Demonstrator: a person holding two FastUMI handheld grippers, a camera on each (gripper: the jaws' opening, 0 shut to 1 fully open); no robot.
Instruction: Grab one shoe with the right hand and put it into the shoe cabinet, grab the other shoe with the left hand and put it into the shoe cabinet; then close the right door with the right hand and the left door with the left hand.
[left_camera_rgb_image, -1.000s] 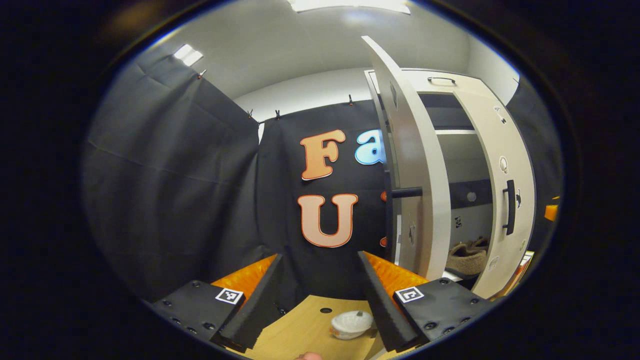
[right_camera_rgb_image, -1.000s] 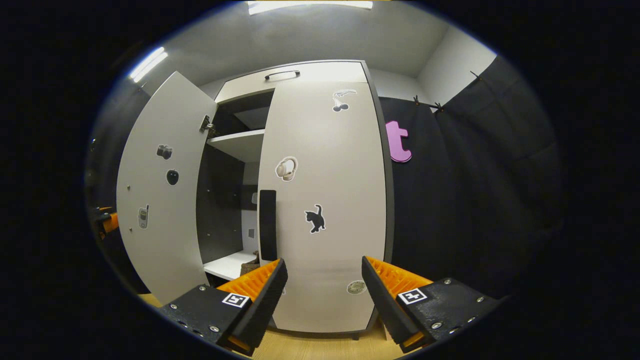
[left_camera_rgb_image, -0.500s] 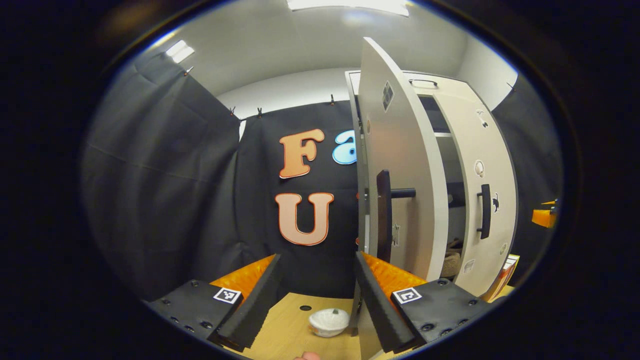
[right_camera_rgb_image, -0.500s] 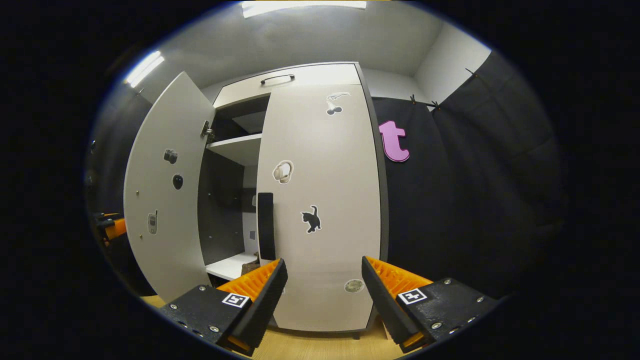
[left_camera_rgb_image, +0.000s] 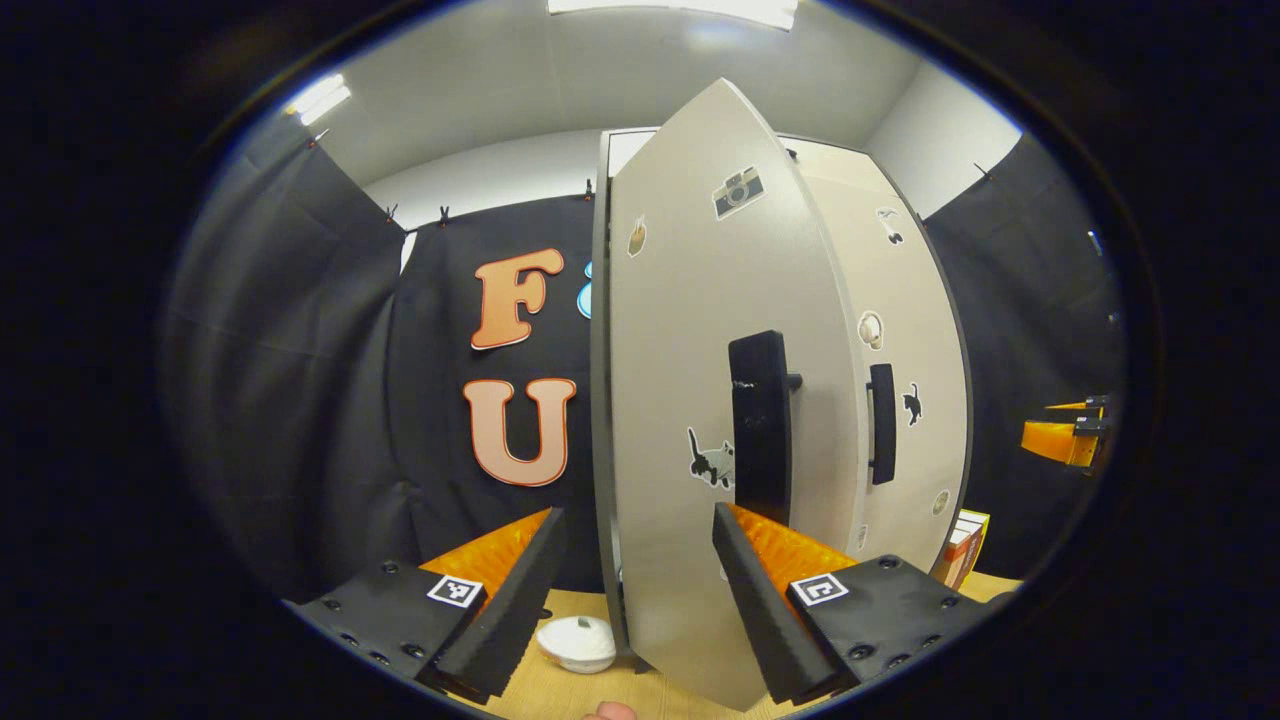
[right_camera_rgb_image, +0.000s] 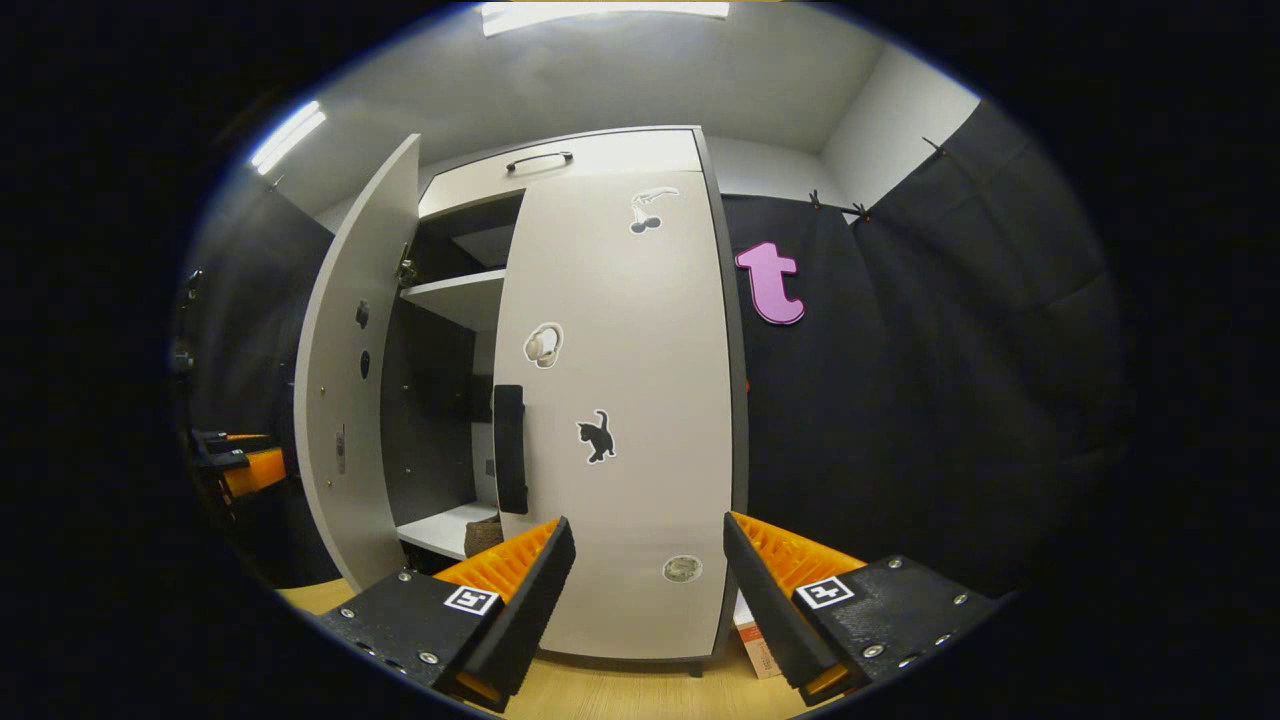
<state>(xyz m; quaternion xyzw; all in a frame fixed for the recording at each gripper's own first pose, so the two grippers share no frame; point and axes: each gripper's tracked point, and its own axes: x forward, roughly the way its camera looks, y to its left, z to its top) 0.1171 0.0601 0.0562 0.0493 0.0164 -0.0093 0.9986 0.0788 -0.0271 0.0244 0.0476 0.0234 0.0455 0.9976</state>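
The white shoe cabinet (right_camera_rgb_image: 590, 160) has its right door (right_camera_rgb_image: 640, 420) shut. Its left door (right_camera_rgb_image: 345, 420) stands partly open, and through the gap a brown fuzzy shoe (right_camera_rgb_image: 484, 535) lies on the bottom shelf. In the left gripper view the left door (left_camera_rgb_image: 690, 330) fills the middle, close up, with its black handle (left_camera_rgb_image: 760, 420) just above my right finger. My left gripper (left_camera_rgb_image: 635, 530) is open against the door's lower face; I cannot tell whether it touches. My right gripper (right_camera_rgb_image: 645, 535) is open, a short way in front of the shut right door.
A white lidded bowl (left_camera_rgb_image: 575, 642) sits on the wooden floor by the left door's foot. A small carton (right_camera_rgb_image: 752, 640) stands at the cabinet's right foot. Black cloth walls hang on both sides. The left gripper (right_camera_rgb_image: 245, 468) shows beyond the left door.
The left door has swung well toward shut, turning from edge-on to face-on in the left gripper view. The left gripper followed it. The right gripper drifted slightly rightward.
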